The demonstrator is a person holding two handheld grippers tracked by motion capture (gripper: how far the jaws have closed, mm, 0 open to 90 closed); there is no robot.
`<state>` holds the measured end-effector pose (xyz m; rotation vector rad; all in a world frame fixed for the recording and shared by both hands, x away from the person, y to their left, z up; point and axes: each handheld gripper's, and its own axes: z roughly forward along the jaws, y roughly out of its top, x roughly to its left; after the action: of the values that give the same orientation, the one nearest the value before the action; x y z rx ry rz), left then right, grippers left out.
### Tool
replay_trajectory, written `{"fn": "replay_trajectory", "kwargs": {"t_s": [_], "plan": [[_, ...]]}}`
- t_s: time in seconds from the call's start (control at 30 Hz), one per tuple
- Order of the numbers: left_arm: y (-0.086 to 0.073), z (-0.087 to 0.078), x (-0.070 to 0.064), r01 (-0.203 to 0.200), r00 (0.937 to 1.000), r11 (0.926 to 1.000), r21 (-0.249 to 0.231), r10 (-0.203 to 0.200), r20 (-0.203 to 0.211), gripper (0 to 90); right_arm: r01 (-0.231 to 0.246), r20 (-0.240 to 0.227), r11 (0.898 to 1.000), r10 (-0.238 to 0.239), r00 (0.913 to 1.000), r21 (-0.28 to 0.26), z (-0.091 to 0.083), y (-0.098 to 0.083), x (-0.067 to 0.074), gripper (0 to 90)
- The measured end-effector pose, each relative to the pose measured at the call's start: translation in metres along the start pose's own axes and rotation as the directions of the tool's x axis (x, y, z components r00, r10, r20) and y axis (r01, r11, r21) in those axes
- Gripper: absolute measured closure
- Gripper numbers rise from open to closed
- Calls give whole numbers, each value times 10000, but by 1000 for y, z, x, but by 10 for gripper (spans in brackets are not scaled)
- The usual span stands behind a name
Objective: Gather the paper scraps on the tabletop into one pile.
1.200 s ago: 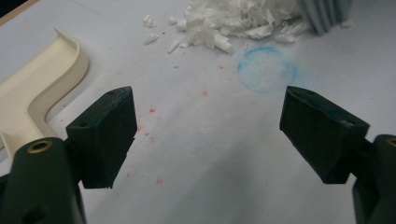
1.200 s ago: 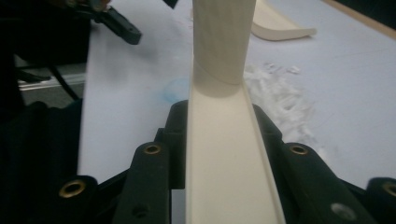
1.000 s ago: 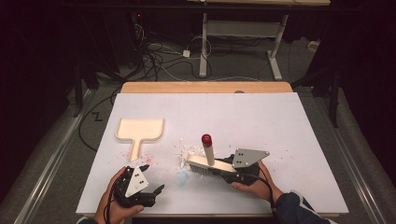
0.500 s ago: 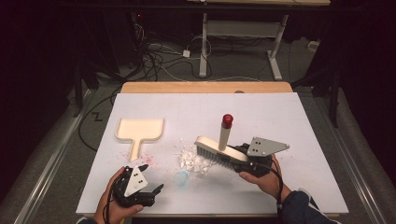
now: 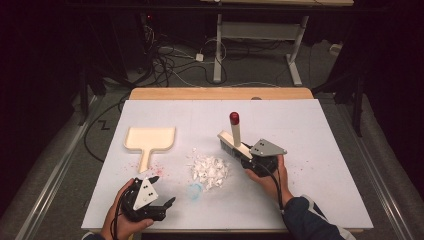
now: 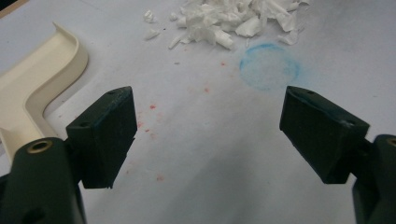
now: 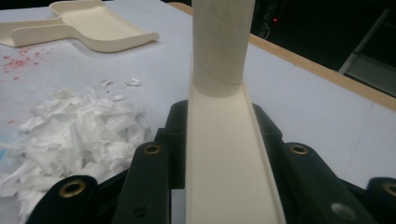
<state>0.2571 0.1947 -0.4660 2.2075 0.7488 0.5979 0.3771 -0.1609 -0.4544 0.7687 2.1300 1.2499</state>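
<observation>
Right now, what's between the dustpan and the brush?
In the high view, the pile of white paper scraps sits between dustpan and brush, on the white table.

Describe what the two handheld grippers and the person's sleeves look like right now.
Both are black two-jaw tools. The left gripper carries a grey three-cornered plate with dark dots; its jaws are blocky black pads with brass-coloured rivets at the base. The right gripper has a similar grey plate and a black cable trailing along the dark blue sleeve with light trim.
</observation>
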Motion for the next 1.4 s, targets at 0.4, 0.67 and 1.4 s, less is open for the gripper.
{"fn": "replay_trajectory", "kwargs": {"t_s": [0.4,0.67,1.4], "plan": [[0,0,0,-68,10000,9999,-74,68,-37,180,693,-1264,9972,-723,9893,-279,4,6,40,682],[0,1,1,65,10000,10000,3,-65,-18,180,755,-1310,9931,-870,9876,-903,3,31,23,683],[-2,6,1,203,9998,9995,257,-205,86,201,1633,-4247,9861,-1613,8909,-319,90,48,12,680]]}}
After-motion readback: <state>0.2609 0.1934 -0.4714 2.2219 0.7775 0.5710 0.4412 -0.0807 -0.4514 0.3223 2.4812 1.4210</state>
